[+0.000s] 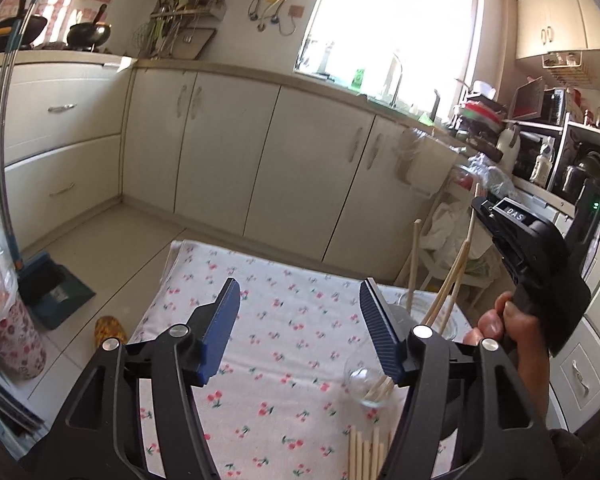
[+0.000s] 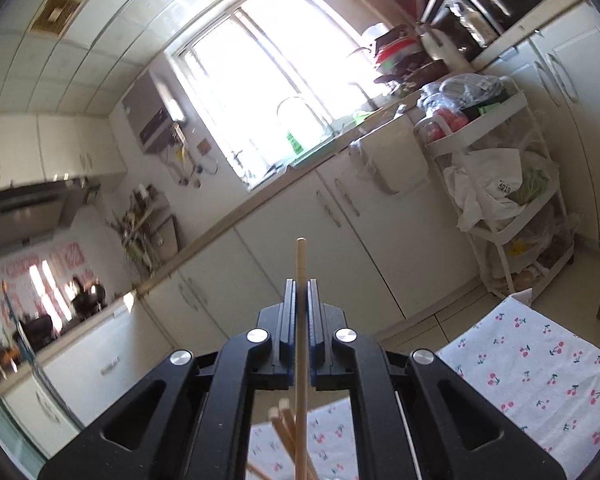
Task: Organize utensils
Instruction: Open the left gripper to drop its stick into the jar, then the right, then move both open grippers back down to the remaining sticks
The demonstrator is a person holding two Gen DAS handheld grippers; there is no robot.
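Note:
My left gripper [image 1: 300, 304] is open and empty above the cherry-print cloth [image 1: 284, 360]. A clear glass [image 1: 370, 386] stands on the cloth with several wooden chopsticks [image 1: 446, 294] leaning in it. More chopsticks [image 1: 366, 456] lie flat at the cloth's near edge. My right gripper [image 2: 300, 292] is shut on a single chopstick [image 2: 301, 264], held upright above the glass; it shows in the left wrist view [image 1: 484, 208] at the right, over the glass. Tops of the chopsticks in the glass [image 2: 284, 416] show blurred below the right jaws.
Cream kitchen cabinets [image 1: 260, 160] and a counter with a sink run behind the table. A dustpan and broom [image 1: 48, 284] stand on the floor at left. A white trolley [image 2: 512, 200] with bags stands right of the table. A floral cup [image 1: 8, 328] is at far left.

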